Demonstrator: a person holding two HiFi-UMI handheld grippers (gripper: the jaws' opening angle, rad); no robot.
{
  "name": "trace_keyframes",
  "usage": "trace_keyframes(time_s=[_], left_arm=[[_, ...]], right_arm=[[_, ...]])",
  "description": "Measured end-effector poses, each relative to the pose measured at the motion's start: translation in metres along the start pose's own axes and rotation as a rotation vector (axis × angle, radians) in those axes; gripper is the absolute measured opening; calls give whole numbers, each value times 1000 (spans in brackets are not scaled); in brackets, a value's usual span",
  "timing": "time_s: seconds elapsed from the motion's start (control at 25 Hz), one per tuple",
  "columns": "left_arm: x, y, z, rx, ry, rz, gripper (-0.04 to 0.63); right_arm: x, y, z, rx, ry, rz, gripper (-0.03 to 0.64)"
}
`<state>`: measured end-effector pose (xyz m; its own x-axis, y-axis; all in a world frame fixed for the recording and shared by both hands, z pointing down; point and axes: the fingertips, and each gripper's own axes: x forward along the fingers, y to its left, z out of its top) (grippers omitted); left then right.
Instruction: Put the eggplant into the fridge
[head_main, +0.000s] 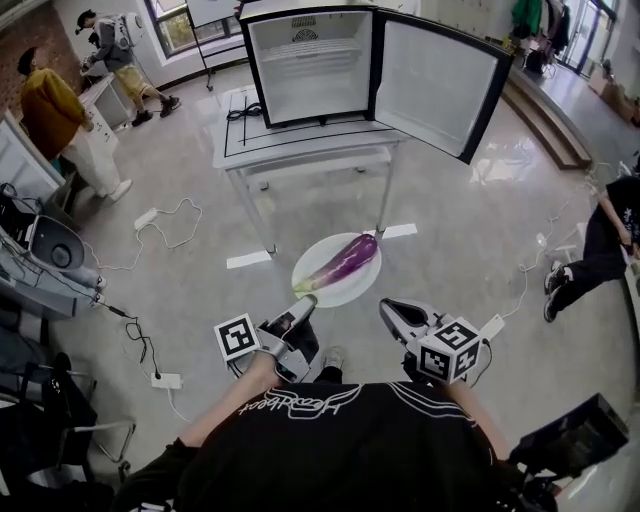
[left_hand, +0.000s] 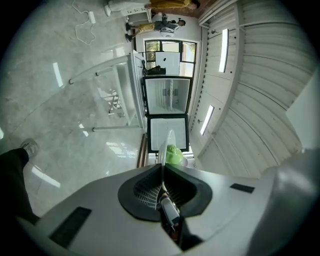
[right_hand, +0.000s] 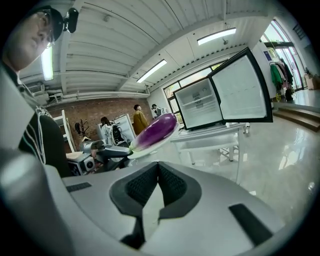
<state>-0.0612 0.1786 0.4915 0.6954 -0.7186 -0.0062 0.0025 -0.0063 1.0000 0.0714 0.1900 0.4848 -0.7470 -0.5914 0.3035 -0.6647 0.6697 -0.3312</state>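
— How are the jaws of the left gripper (left_hand: 162, 169) seen?
— They are pressed onto the thin rim of the white plate (head_main: 352, 288), which is pinched edge-on between them.
— And the right gripper (right_hand: 158, 168)?
— Its jaws are brought together, and nothing is gripped between them. It is held near the plate's other side.
— Where is the eggplant (head_main: 349, 262) found?
— It is laid lengthwise on the plate, with the green stem end turned toward the left gripper. The plate is held up above the floor (head_main: 200, 270).
— What is seen beyond it?
— The fridge (head_main: 312, 66) is set on a grey table (head_main: 300, 148), and its door (head_main: 437, 86) is swung wide open. The eggplant is well apart from it.
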Motion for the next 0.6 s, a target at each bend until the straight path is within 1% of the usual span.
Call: trace_keyframes(time_s=[0.28,0.44,0.6], left_arm=[[44,1,83,-22,-13,3,21],[66,1,125,-16,-23,1,21],[87,0,160,-5,-20,-1,21]], right_arm=[[77,-43,48,18,10,4,6],[114,-65,69,11,11,9,6],[144,-85,88,11,5,5,6]])
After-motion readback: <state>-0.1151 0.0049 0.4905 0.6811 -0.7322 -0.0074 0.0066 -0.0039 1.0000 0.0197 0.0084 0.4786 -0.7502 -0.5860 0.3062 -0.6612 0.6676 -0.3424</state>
